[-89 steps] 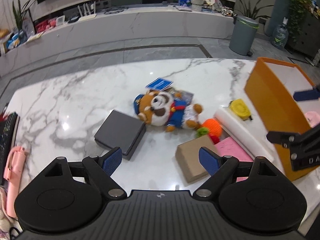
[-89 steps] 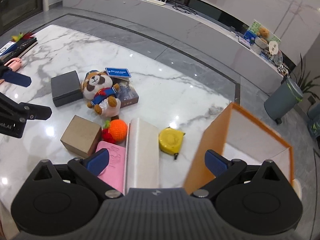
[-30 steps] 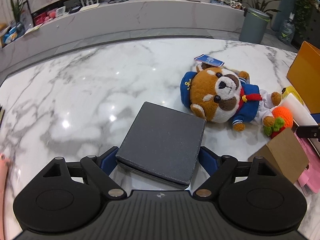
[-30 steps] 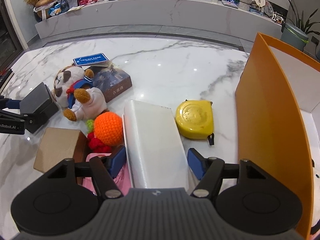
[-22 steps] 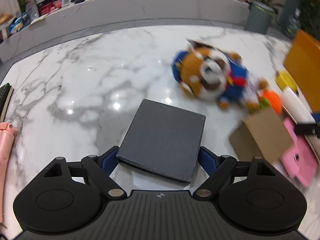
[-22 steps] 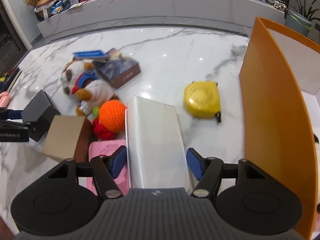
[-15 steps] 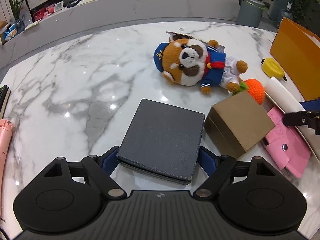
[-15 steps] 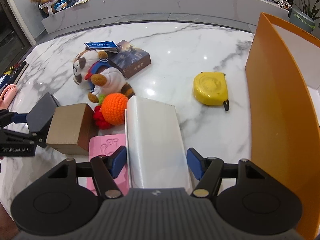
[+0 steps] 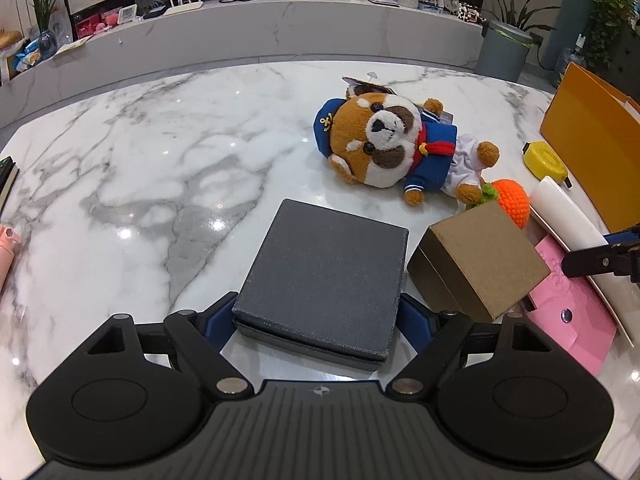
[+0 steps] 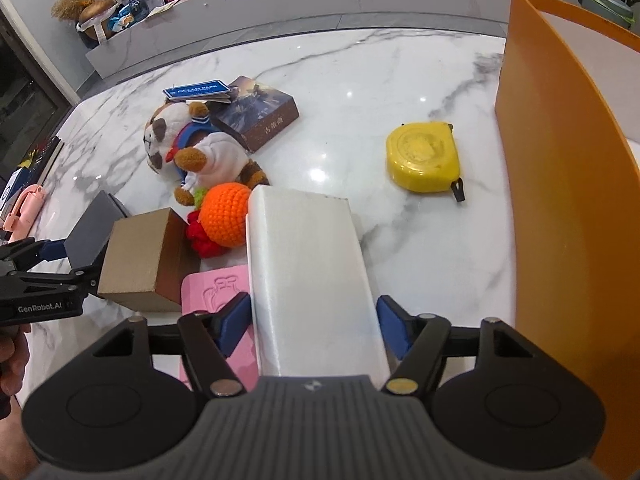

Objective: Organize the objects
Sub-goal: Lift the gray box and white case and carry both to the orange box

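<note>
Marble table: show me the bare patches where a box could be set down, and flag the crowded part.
Free: the wide stretch of marble table left of the plush toy and beyond the grey box; also the patch between the book, the yellow tape measure and the orange bin. Crowded: around the brown box, orange knitted ball, pink case and white box.
</note>
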`<state>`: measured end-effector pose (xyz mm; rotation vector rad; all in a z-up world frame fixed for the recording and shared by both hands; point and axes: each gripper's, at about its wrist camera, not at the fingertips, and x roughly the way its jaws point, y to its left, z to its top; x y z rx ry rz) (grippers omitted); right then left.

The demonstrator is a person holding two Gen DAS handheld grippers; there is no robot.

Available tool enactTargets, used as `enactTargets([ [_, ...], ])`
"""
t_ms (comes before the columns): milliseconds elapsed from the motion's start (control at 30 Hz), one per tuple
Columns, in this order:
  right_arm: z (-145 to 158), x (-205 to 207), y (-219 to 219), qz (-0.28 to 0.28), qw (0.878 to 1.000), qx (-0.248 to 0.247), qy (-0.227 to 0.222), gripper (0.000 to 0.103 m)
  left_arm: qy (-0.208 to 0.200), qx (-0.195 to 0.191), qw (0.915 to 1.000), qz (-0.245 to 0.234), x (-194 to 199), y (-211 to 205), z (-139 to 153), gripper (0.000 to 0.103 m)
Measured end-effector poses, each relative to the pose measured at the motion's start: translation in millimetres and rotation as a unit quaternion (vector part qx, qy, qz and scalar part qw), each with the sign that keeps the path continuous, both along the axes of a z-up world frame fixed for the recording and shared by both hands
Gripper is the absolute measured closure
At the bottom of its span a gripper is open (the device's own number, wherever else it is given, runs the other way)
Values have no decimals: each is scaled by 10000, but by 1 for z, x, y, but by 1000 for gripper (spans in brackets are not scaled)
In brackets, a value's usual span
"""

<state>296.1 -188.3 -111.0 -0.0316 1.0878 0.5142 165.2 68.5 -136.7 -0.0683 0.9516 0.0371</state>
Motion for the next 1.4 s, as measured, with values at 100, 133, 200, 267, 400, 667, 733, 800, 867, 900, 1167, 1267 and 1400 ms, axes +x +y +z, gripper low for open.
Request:
enactTargets([
  [100,0,-2,-1,16,10000,33,-47,35,71,63,10000,-28,0,-1,1,8],
  [133,1,-2,-1,15,10000,26,-66,35,93,55,9999,-13,0,-1,2,8],
  [200,2,-4,-1,26,9999,0,-106,35,57,-15,10000,40,-2,1,4,9],
  [267,5,-5,0,41,9999,-11,-135,35,-112,28,9999,104,-6,0,9,9],
  [400,14,-9,0,88,9997,5,-221,35,-237,84,9996,127,-9,0,24,9],
  [667,39,-17,-1,98,9990,145,-423,36,-317,177,9992,151,-18,0,51,9],
  [733,46,-19,-2,124,9986,168,-479,36,-349,224,9990,144,-21,-1,58,9],
  [800,54,-22,-3,153,9982,194,-546,36,-386,265,9988,136,-26,-3,65,9],
  [867,62,-25,-4,168,9977,231,-617,37,-428,305,9985,119,-29,-6,73,9],
  [900,67,-27,-5,173,9974,260,-648,37,-447,320,9984,124,-30,-8,76,9],
  [1167,100,-39,-14,210,9948,439,-890,38,-655,478,9967,16,-42,-24,108,9],
  [1267,114,-44,-19,198,9935,518,-999,38,-729,522,9960,-45,-46,-33,118,9],
  [1400,135,-50,-30,189,9910,618,-1168,38,-800,584,9950,-122,-48,-48,129,9],
])
